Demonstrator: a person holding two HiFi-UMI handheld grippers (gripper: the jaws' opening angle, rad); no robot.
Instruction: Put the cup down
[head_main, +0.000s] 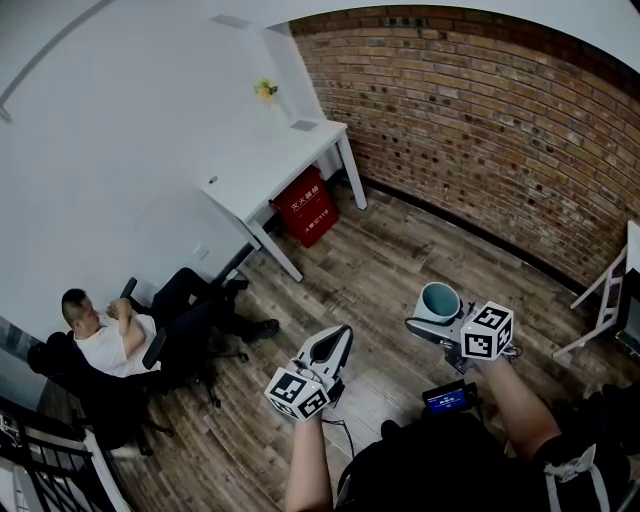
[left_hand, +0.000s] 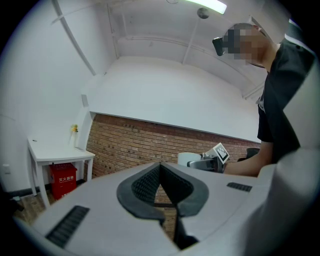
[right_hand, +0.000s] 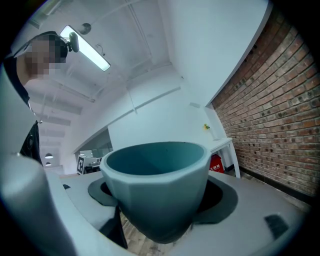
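Observation:
A pale teal cup (right_hand: 157, 185) with a darker teal inside stands upright between the jaws of my right gripper (right_hand: 160, 200), which is shut on it. From the head view the cup (head_main: 438, 300) is held in the air above the wooden floor, at the front of the right gripper (head_main: 445, 325). My left gripper (head_main: 328, 357) hangs to its left, jaws closed together and holding nothing. In the left gripper view its dark pads (left_hand: 172, 187) meet along a line, and the cup (left_hand: 187, 159) shows small beyond them.
A white table (head_main: 270, 165) with a small yellow flower (head_main: 266, 90) stands by the white wall, a red box (head_main: 308, 205) under it. A brick wall (head_main: 480, 120) runs behind. A person sits on a chair (head_main: 110, 345) at left. A white stand (head_main: 605, 295) is at right.

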